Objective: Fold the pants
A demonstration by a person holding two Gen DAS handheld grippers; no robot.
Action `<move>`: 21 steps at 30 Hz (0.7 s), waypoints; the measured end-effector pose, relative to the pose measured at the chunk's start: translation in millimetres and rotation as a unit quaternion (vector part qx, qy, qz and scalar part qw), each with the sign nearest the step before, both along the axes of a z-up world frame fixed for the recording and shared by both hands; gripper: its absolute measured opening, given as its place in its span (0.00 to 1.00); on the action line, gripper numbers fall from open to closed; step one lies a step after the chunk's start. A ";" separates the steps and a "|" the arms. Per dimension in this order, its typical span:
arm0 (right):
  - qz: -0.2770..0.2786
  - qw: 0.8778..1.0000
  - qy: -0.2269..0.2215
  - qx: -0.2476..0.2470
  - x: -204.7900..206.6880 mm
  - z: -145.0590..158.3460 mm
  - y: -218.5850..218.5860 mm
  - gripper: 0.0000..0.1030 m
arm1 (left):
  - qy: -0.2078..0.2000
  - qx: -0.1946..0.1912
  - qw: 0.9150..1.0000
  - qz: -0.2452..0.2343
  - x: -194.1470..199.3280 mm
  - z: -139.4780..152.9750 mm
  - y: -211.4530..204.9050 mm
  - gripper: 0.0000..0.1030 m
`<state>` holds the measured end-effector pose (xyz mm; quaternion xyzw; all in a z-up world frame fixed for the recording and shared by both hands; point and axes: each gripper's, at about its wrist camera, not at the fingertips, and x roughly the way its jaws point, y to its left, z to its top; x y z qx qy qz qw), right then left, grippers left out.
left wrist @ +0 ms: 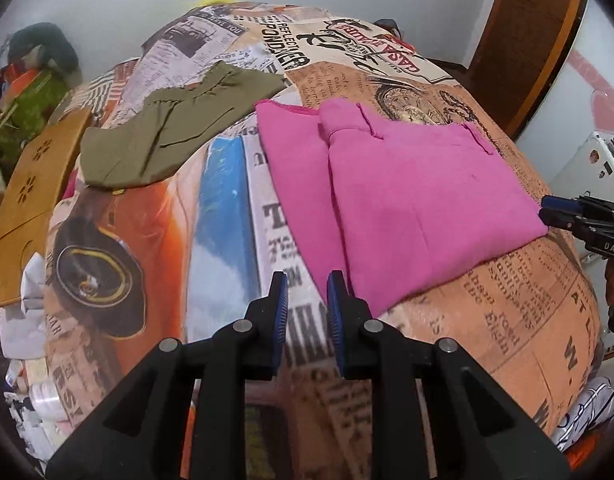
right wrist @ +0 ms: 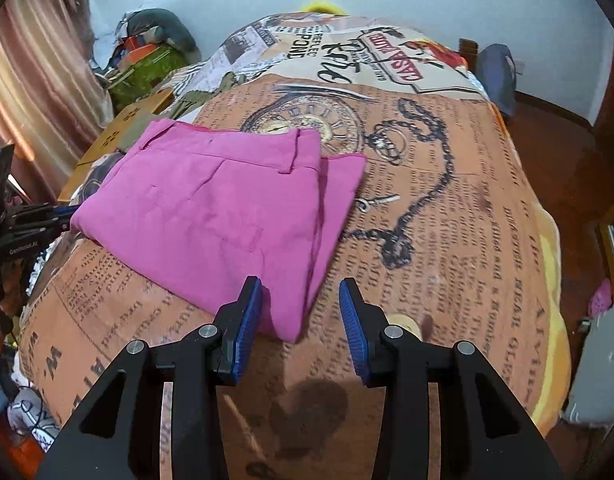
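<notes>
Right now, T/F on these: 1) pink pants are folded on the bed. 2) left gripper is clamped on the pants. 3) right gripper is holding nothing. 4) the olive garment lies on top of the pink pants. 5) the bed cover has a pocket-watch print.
1) True: the pink pants lie folded on the bed cover.
2) False: the left gripper has a bare gap between its fingers and holds nothing.
3) True: the right gripper is open and holds nothing.
4) False: the olive garment lies apart, beside the pants.
5) True: the pocket-watch print sits behind the pants.
</notes>
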<state>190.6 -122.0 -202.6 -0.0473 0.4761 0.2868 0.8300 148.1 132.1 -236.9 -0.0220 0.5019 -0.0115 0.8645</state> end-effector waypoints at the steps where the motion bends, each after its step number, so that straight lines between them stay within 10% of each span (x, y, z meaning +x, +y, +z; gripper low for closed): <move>1: -0.003 1.000 -0.002 -0.007 -0.1 0.8 -1.1 0.36 | 0.001 0.000 1.000 0.004 -0.8 1.7 1.6 0.20; 7: -0.027 0.999 -0.028 -0.006 5.8 14.7 -9.3 0.47 | -0.017 -0.008 1.000 0.023 11.5 23.9 10.4 0.24; 14: -0.040 0.998 -0.042 0.014 25.7 19.1 2.2 0.55 | -0.054 -0.027 0.998 0.005 42.0 49.0 -2.1 0.56; 21: -0.019 1.000 -0.014 -0.005 42.9 -7.3 23.0 0.59 | -0.032 0.007 0.999 0.006 72.6 17.4 -12.6 0.67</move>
